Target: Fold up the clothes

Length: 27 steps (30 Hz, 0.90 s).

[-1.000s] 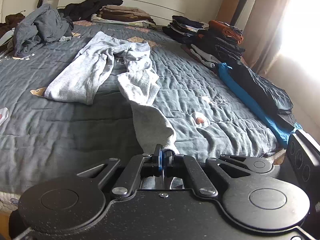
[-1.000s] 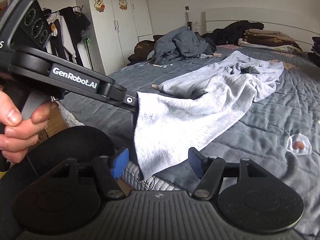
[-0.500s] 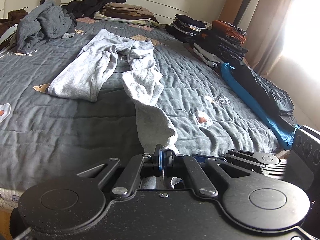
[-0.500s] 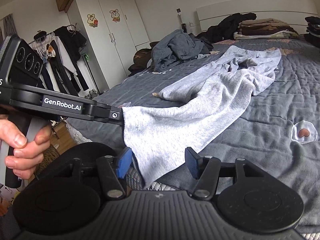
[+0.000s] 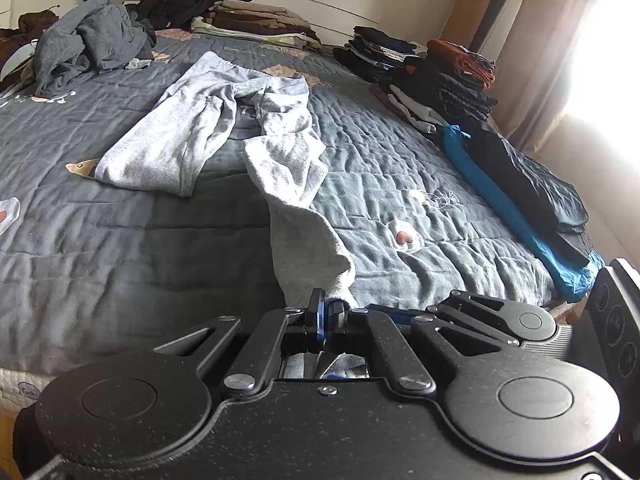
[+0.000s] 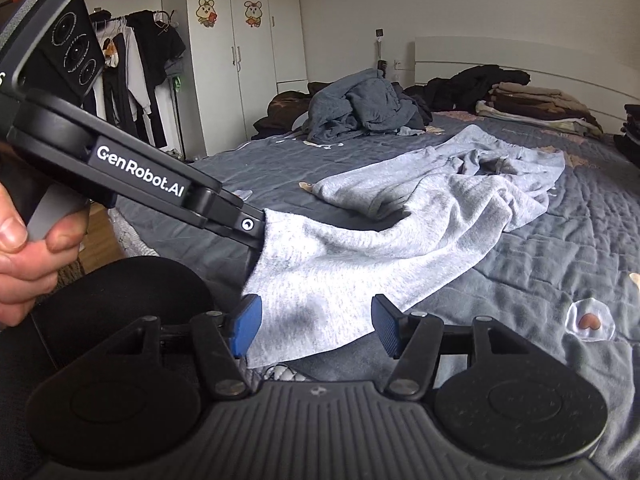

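Observation:
Light grey sweatpants lie spread on the dark grey quilted bed, waistband far away, one leg stretched toward me. My left gripper is shut on that leg's cuff corner at the bed's near edge; in the right wrist view the same left gripper pinches the hem of the sweatpants from the left. My right gripper stands open just in front of the hanging hem, its blue pads on either side of the cloth edge without pressing it.
A crumpled grey garment and dark clothes lie at the bed's head. Folded stacks and a blue-and-black garment line the right side. A wardrobe and a clothes rack stand left. A hand grips the left handle.
The right gripper has edged closer to the hem, which now hangs between its pads. The left gripper keeps its hold on the cuff in the same place.

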Tool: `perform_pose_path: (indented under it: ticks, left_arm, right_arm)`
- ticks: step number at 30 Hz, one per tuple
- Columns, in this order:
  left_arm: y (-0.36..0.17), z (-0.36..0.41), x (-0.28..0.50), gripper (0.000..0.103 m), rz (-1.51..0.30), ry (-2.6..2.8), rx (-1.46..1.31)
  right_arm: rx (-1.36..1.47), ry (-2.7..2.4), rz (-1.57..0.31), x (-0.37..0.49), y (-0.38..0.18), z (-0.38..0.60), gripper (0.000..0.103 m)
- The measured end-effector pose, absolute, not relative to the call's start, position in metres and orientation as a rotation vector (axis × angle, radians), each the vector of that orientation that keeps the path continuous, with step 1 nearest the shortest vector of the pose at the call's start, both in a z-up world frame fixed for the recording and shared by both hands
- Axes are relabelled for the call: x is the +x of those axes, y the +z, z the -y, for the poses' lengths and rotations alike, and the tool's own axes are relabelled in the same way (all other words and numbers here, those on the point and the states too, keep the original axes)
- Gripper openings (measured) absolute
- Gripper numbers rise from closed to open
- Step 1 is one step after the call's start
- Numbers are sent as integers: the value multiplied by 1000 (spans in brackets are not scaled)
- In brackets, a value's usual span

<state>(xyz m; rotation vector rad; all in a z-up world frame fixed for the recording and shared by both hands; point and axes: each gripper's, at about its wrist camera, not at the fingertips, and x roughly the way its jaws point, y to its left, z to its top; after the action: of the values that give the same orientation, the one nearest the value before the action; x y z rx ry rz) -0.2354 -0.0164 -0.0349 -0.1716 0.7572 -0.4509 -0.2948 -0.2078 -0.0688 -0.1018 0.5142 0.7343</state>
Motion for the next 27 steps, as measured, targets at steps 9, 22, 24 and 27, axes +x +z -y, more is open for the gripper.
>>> perform_pose_path:
  ticks: [9,22,24,27]
  left_arm:
    - [-35,15,-234,2,-759,-438,-179]
    - [-33,18,-236,2,-762,-428,-169]
    - [-34,19,-237,2,-763,-433,-166]
    - [-34,22,-237,2,-765,-432,-165]
  right_arm:
    - [-79,757,-515,-296,-68,210,60]
    - [-70,733,-500,-290,-69,217,60]
    - [-72,742,-505,-288,-70,214,60]
    - [-78,757,-527,-282,-75,205,59]
